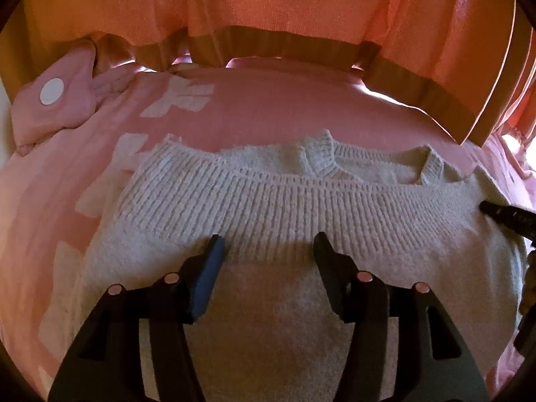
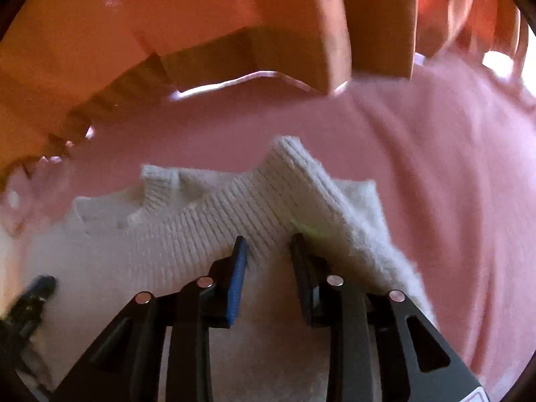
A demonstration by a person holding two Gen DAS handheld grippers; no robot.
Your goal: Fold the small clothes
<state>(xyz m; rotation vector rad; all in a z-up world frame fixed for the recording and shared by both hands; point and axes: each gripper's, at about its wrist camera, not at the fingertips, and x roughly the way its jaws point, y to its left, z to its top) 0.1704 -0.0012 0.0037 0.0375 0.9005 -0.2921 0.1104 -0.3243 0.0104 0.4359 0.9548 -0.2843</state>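
A small white knitted sweater (image 1: 284,207) lies folded on a pink bedsheet (image 1: 268,107), its ribbed hem across the middle and the collar at the far edge. My left gripper (image 1: 268,244) is open just above the sweater near the ribbed band, holding nothing. In the right wrist view the sweater (image 2: 201,227) has its ribbed corner (image 2: 294,174) raised into a peak. My right gripper (image 2: 268,244) is open over that raised fold, its fingers (image 2: 239,268) close to the fabric. The right gripper's tip (image 1: 502,216) shows at the right edge of the left wrist view.
A pink pillow (image 1: 57,100) with a white dot lies at the far left. An orange padded headboard (image 1: 284,6) with tan trim runs along the far side; it also shows in the right wrist view (image 2: 167,16). The bedsheet (image 2: 452,184) spreads to the right.
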